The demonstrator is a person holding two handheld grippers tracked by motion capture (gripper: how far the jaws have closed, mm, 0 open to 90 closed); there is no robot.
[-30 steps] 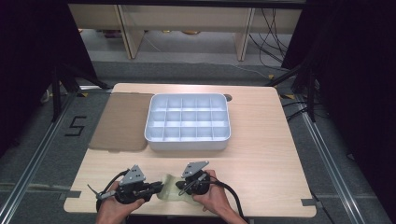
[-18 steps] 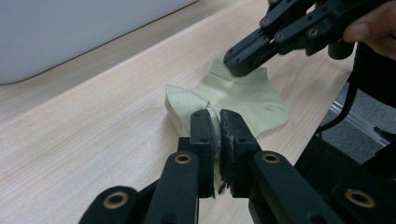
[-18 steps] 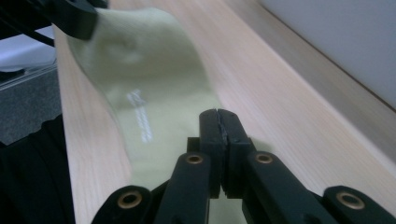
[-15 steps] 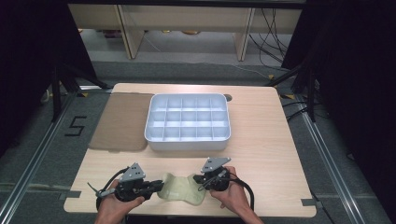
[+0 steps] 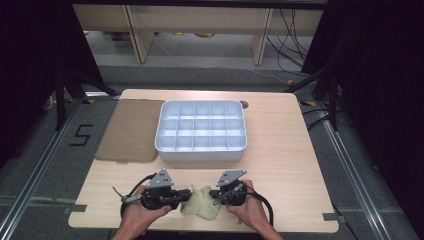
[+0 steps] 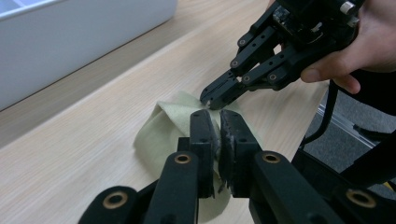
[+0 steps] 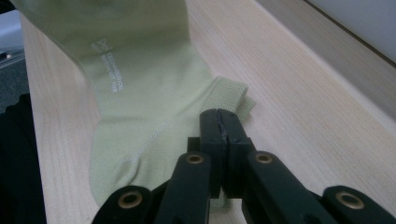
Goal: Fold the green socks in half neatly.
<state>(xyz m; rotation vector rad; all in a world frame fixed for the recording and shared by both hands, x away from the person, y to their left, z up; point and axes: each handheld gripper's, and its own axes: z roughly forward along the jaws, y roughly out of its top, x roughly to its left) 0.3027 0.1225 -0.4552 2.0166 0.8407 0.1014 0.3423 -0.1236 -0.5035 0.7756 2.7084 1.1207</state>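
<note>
A pale green sock lies loosely bunched on the wooden table near its front edge. My left gripper comes at it from the left and is shut on a fold of it. In the left gripper view the sock is pinched between my own jaws, and the right gripper nips its far edge. My right gripper comes in from the right, shut on the ribbed cuff. The right gripper view has the sock, with small white lettering, stretching away from the shut jaws.
A white tray of several empty compartments stands mid-table behind the grippers; its wall is also near in the left gripper view. A brown mat lies to its left. The table's front edge runs just under the hands.
The right gripper first pulled right and stretched the sock flat. Then the left gripper moved right toward it, and the sock now sags bunched between them.
</note>
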